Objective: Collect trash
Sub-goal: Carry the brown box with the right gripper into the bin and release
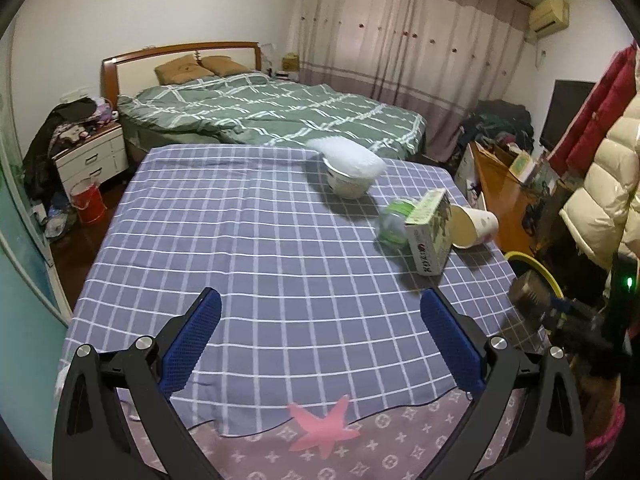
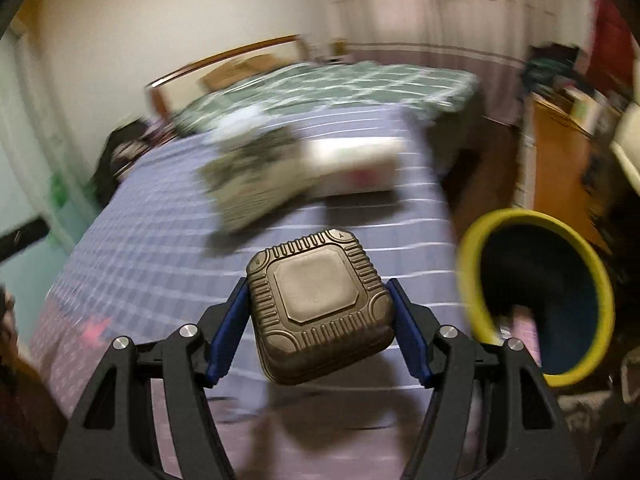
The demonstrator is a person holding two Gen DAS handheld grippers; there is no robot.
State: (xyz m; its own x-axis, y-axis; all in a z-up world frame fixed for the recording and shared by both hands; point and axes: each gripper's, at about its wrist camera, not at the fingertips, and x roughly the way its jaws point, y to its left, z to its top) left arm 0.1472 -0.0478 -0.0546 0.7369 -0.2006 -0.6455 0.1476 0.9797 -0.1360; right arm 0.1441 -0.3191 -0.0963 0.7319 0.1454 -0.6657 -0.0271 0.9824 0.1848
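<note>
My right gripper [image 2: 318,286] is shut on a brown ribbed square container [image 2: 320,312], held above the near right part of the checked tablecloth [image 2: 160,240]. A yellow-rimmed bin [image 2: 536,224] stands just right of it, off the table edge. The left wrist view shows that container [image 1: 528,294] at the right edge beside the bin's rim [image 1: 532,264]. My left gripper [image 1: 320,296] hangs open and empty over the table's near side. On the far right of the table lie a white bowl [image 1: 348,188], a green bottle [image 1: 394,224], a carton [image 1: 430,236] and a tipped paper cup [image 1: 474,226].
Behind the table is a bed [image 1: 272,116] with a green quilt. A white nightstand [image 1: 94,160] and a red bucket [image 1: 88,202] are at the left. A wooden desk [image 1: 500,184] and hanging coats [image 1: 608,184] crowd the right side.
</note>
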